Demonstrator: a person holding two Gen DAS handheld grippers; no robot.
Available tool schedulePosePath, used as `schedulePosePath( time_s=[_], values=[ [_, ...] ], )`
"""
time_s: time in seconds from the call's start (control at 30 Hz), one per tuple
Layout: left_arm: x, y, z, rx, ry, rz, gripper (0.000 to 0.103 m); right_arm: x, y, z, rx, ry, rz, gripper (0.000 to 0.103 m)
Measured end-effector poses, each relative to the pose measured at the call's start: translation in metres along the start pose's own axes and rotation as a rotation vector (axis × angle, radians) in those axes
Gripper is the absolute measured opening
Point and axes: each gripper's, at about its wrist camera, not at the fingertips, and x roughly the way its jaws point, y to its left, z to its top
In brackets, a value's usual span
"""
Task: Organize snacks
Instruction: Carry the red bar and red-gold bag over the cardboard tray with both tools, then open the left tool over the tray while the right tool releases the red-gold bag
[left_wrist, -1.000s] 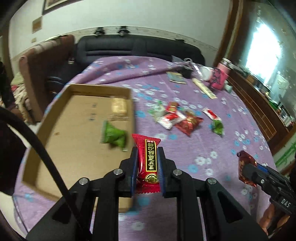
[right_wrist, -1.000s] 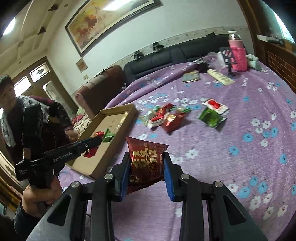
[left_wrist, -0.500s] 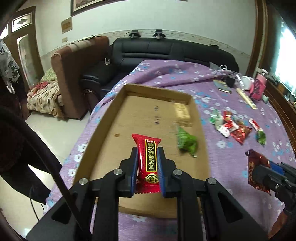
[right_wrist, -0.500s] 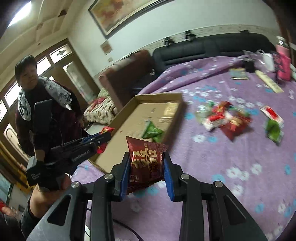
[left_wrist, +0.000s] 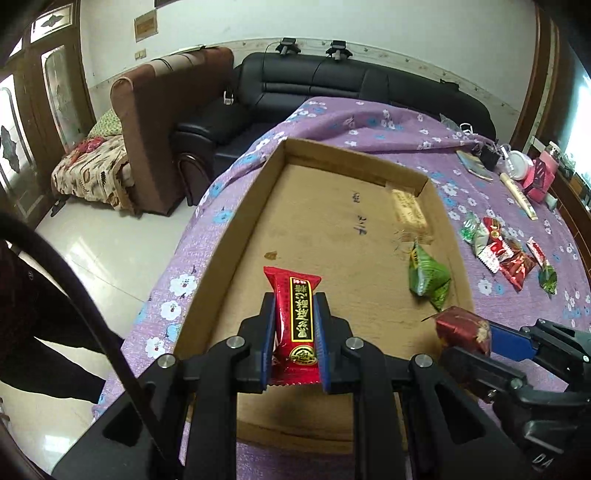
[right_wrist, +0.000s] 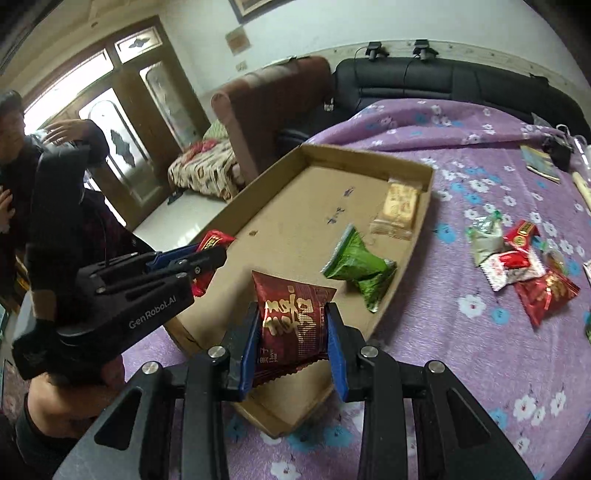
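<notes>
My left gripper (left_wrist: 294, 325) is shut on a long red snack bar (left_wrist: 297, 321) with a black and gold label, held over the near half of the shallow cardboard tray (left_wrist: 236, 236). My right gripper (right_wrist: 291, 328) is shut on a dark red snack packet (right_wrist: 291, 325) with gold lettering, above the tray's (right_wrist: 417, 243) near right corner. Each gripper shows in the other's view: the right one (left_wrist: 476, 341) at the lower right, the left one (right_wrist: 207, 254) at the left. A green pyramid packet (left_wrist: 428, 277) (right_wrist: 358, 266) and a beige biscuit pack (left_wrist: 408, 212) (right_wrist: 399, 205) lie in the tray.
Several loose snack packets (left_wrist: 506, 254) (right_wrist: 517, 262) lie on the purple flowered tablecloth (right_wrist: 480, 350) right of the tray. A pink bottle (left_wrist: 541, 177) and small items stand at the far right. A brown armchair (left_wrist: 166, 122) and black sofa (left_wrist: 351, 85) lie beyond. A person (right_wrist: 22, 155) stands at the left.
Both grippers have swung left with their packets, from over the tablecloth to over the tray. The tray now fills the middle of both views; the loose snacks have slid right.
</notes>
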Motion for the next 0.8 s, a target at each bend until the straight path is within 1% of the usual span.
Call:
schedulePosePath(
  time_s=[0.17, 0.27, 0.3, 0.33, 0.37, 0.43, 0.47, 0.57, 0.63, 0.67, 0.77, 0.8],
  values=[
    [0.009, 0.004, 0.001, -0.005, 0.034, 0.002, 0.023, 0.013, 0.003, 0.001, -0.025, 0.027, -0.031, 0.033],
    [0.012, 0.005, 0.001, -0.003, 0.046, 0.007, 0.029, 0.018, 0.004, 0.003, -0.035, 0.031, -0.049, 0.034],
    [0.013, 0.005, 0.001, 0.001, 0.049, 0.007, 0.036, 0.019, 0.004, 0.003, -0.034, 0.033, -0.049, 0.034],
    [0.013, 0.004, 0.0, 0.006, 0.051, 0.008, 0.047, 0.02, 0.005, 0.002, -0.036, 0.034, -0.051, 0.034],
    [0.013, 0.003, 0.0, 0.01, 0.05, 0.013, 0.051, 0.021, 0.006, 0.003, -0.037, 0.036, -0.053, 0.035],
    [0.012, 0.001, -0.001, 0.022, 0.043, 0.024, 0.065, 0.022, 0.006, 0.001, -0.04, 0.038, -0.061, 0.035],
    [0.011, 0.001, -0.001, 0.023, 0.042, 0.028, 0.068, 0.022, 0.006, 0.0, -0.04, 0.038, -0.063, 0.035],
    [0.005, 0.001, -0.001, 0.018, 0.028, 0.032, 0.07, 0.019, 0.006, -0.001, -0.035, 0.028, -0.061, 0.036],
    [0.002, 0.002, 0.0, 0.014, 0.024, 0.038, 0.073, 0.014, 0.007, -0.002, -0.034, 0.013, -0.067, 0.04],
    [0.001, 0.002, 0.0, 0.012, 0.022, 0.039, 0.073, 0.011, 0.006, -0.002, -0.031, 0.004, -0.068, 0.044],
    [-0.007, 0.003, 0.0, -0.005, 0.013, 0.037, 0.074, 0.002, 0.005, -0.003, -0.026, -0.018, -0.057, 0.045],
    [-0.011, 0.002, 0.001, -0.007, 0.005, 0.037, 0.074, -0.005, 0.004, -0.004, -0.018, -0.039, -0.05, 0.045]
  ],
)
